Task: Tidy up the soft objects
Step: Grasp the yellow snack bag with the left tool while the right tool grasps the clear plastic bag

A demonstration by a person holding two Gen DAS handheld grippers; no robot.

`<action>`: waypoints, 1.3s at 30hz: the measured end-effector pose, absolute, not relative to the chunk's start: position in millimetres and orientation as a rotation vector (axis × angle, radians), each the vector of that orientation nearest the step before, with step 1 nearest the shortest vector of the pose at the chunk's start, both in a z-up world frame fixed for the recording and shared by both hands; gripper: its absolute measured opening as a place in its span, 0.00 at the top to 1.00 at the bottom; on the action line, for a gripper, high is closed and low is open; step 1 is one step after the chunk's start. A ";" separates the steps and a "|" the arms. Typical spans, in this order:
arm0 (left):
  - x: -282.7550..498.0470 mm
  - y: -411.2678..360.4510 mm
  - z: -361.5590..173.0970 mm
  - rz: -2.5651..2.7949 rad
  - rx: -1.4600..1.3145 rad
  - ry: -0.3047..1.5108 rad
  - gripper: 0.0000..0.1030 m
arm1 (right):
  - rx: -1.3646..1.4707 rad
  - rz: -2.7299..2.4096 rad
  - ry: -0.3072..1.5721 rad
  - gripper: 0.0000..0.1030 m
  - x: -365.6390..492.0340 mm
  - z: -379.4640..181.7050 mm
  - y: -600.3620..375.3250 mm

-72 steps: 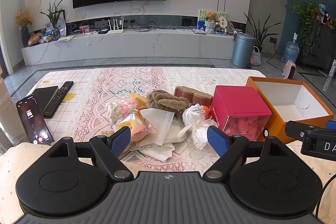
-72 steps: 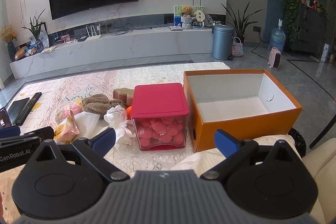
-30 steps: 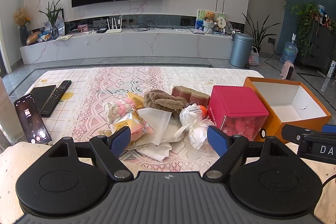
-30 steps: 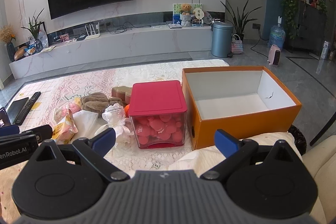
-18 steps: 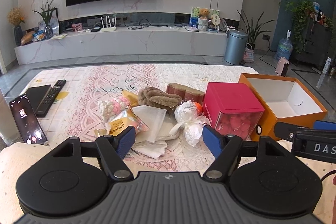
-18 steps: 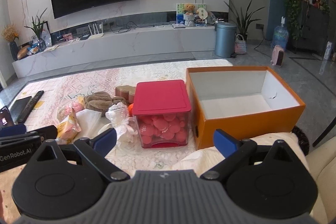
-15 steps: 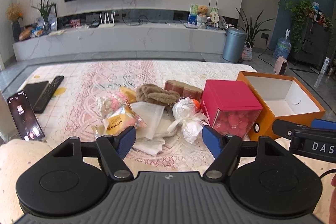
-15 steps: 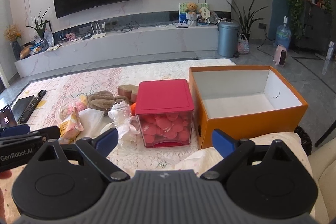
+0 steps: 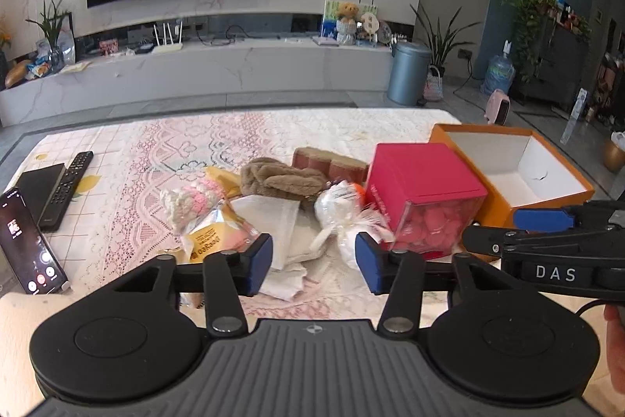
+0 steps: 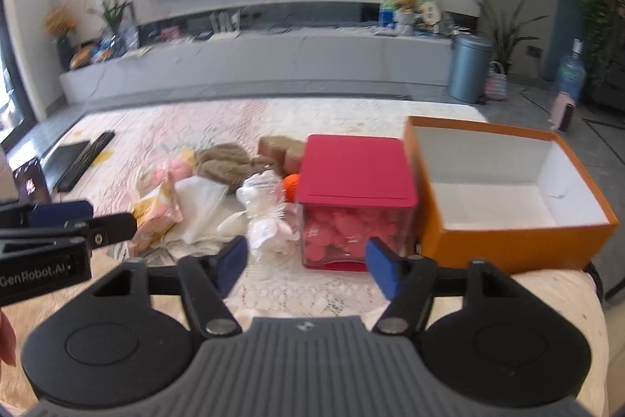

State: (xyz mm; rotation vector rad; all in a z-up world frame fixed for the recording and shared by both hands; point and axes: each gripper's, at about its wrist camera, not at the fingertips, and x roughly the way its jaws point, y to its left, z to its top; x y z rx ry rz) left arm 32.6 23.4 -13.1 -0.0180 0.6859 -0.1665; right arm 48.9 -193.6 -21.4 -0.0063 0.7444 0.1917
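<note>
A heap of soft things lies mid-table: a brown plush [image 9: 279, 179], a pink-and-white knitted toy [image 9: 193, 200], a yellow snack bag [image 9: 213, 235], white cloths [image 9: 273, 221] and a white wrapped bundle [image 9: 343, 212]. An open orange box [image 9: 519, 167] [image 10: 504, 190] stands at the right, empty. My left gripper [image 9: 314, 262] is open and empty, short of the heap. My right gripper [image 10: 306, 262] is open and empty, in front of the bundle [image 10: 265, 210] and the red-lidded clear box [image 10: 355, 206].
The red-lidded box [image 9: 422, 194] of pink pieces stands between heap and orange box. A phone [image 9: 31, 241], a remote [image 9: 68, 182] and a black tablet [image 9: 41, 178] lie at the table's left. A cushioned edge [image 10: 547, 284] runs under both grippers.
Both grippers have moved forward toward the table, and their jaws have narrowed while staying open. The right wrist view is blurred with motion. Nothing on the table has moved.
</note>
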 end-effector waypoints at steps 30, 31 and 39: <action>154.8 65.2 -113.6 -0.273 0.341 0.947 0.35 | -0.604 0.273 0.827 0.44 178.7 -120.2 -70.4; 156.1 63.6 -116.2 -0.256 0.361 0.948 0.35 | -0.622 0.267 0.819 0.44 179.3 -122.6 -69.1; 152.3 46.3 -131.5 -0.182 0.549 0.933 0.34 | -0.699 0.239 0.794 0.39 185.5 -142.1 -59.2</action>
